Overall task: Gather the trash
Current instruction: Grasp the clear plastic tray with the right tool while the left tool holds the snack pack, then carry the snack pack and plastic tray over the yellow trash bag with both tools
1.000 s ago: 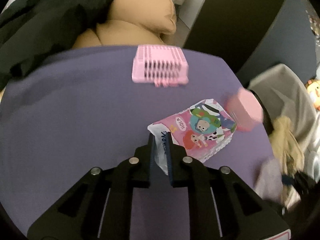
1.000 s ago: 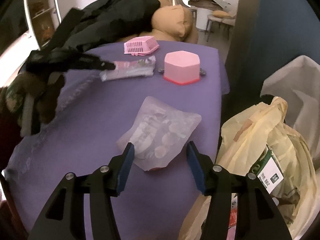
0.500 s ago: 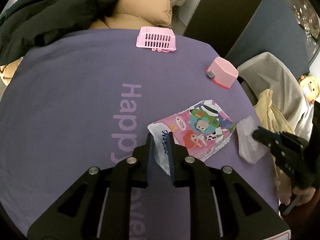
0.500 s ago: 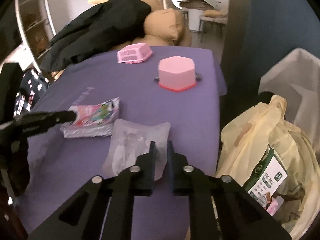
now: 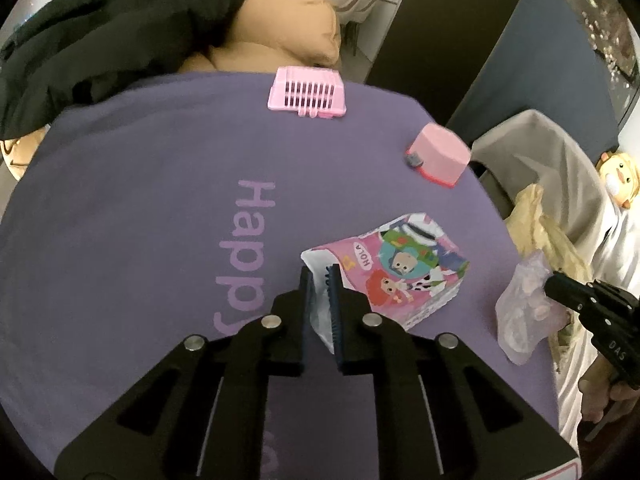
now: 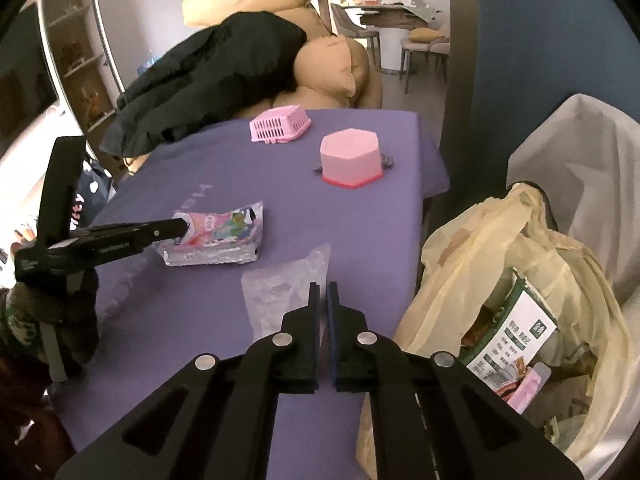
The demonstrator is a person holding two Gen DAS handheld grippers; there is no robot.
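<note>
**Ana:** Grippers low over the purple tablecloth (image 5: 140, 208), both reaching forward. Left gripper (image 5: 321, 280) comes in level from the near edge; right gripper (image 6: 323, 296) sits by the table's right edge, beside the yellow trash bag (image 6: 480, 248).

**Ben:** Any writing?

**Ana:** "Happ" reads across the cloth in pale letters, the rest hidden by the gripper. The pink cartoon wrapper (image 5: 400, 276) says "HOLA". A green-and-white package (image 6: 516, 332) in the bag carries print too small to read.

**Ben:** Jaws?

**Ana:** Left jaws narrow, pinching the wrapper's white torn end; the wrapper lies mid-table. Right jaws nearly closed, clamped on the clear plastic packet (image 6: 280, 292), which hangs at the table's right edge, just beside the bag.

**Ben:** Further back?

**Ana:** 2 pink things: a slotted basket (image 5: 307, 94) and a hexagonal box (image 6: 349, 158), well apart from both grippers.
</note>
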